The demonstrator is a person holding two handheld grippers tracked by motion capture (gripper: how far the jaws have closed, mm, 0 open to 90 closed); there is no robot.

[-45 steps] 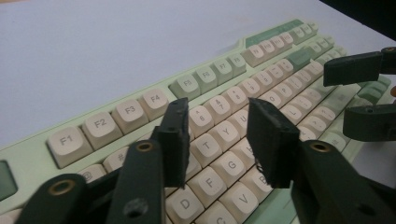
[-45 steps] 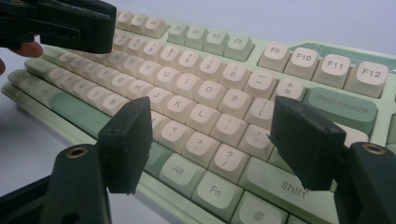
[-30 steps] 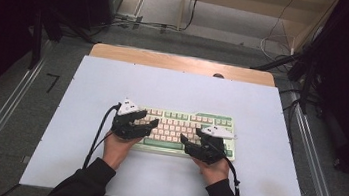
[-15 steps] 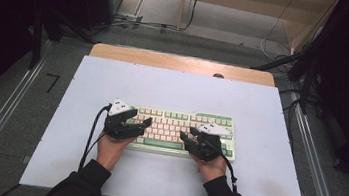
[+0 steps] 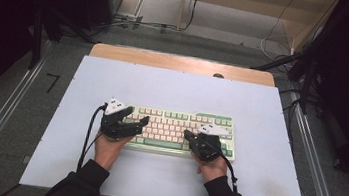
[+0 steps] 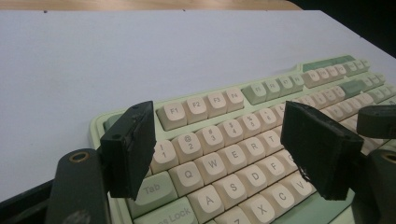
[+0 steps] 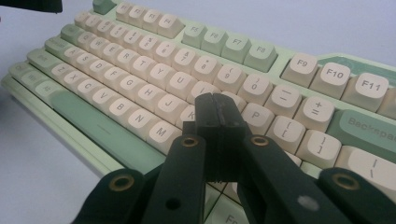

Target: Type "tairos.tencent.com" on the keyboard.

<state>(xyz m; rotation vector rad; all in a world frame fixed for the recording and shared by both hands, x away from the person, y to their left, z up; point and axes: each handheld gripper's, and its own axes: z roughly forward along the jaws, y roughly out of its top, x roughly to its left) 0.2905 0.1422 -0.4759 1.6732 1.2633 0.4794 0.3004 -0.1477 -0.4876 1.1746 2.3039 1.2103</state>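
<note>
A green-and-cream keyboard (image 5: 181,131) is laid at the table's (image 5: 174,85) centre, slightly toward 6 o'clock. The left gripper (image 5: 135,123) is held over the keyboard's 9 o'clock end, approx. above the number/QWERTY rows; its jaws are spread, just been opening, nothing between them. The right gripper (image 5: 189,136) is set near the 3 o'clock end, jaws pressed together, just been closing, over keys by K/L.
</note>
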